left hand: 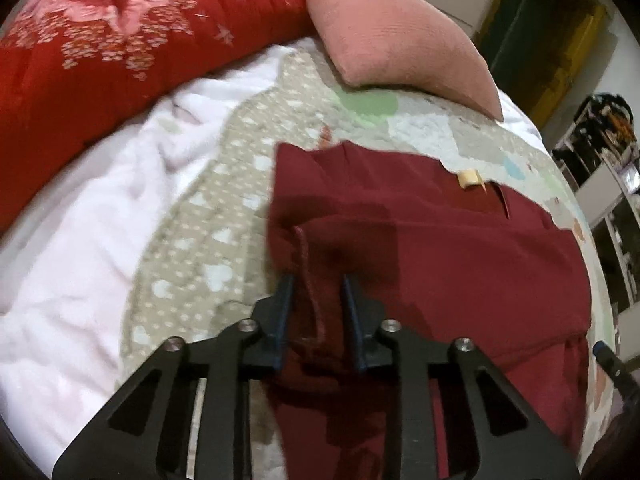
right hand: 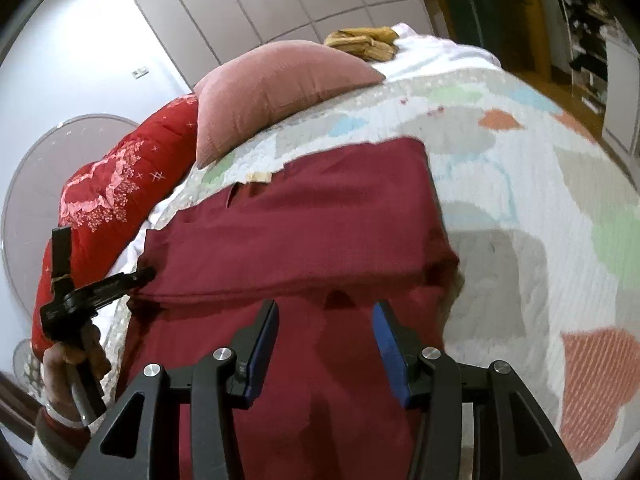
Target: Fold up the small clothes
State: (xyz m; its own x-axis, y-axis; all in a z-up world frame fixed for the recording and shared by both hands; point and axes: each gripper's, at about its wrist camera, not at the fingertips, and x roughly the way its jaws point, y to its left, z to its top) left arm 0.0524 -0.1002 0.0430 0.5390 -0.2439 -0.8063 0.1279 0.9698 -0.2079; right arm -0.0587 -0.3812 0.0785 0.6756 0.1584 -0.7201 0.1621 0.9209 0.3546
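Observation:
A dark red garment [left hand: 440, 240] with a small cream tag [left hand: 469, 179] lies on a patterned quilt [left hand: 224, 200]. My left gripper [left hand: 316, 280] has a folded hem of the garment between its narrowly parted fingers at the garment's left edge. In the right wrist view the garment [right hand: 304, 220] lies partly folded, with a fold line across it. My right gripper [right hand: 326, 308] is open just above the garment's near part and holds nothing. The left gripper [right hand: 144, 274] shows at the garment's left corner, held by a hand.
A pink pillow [left hand: 400, 36] and a red floral duvet [left hand: 120, 48] lie at the bed's far side. A white blanket [left hand: 80, 240] lies left. A yellow-brown folded item [right hand: 364, 42] sits beyond the pillow. Shelves [left hand: 600, 152] stand right of the bed.

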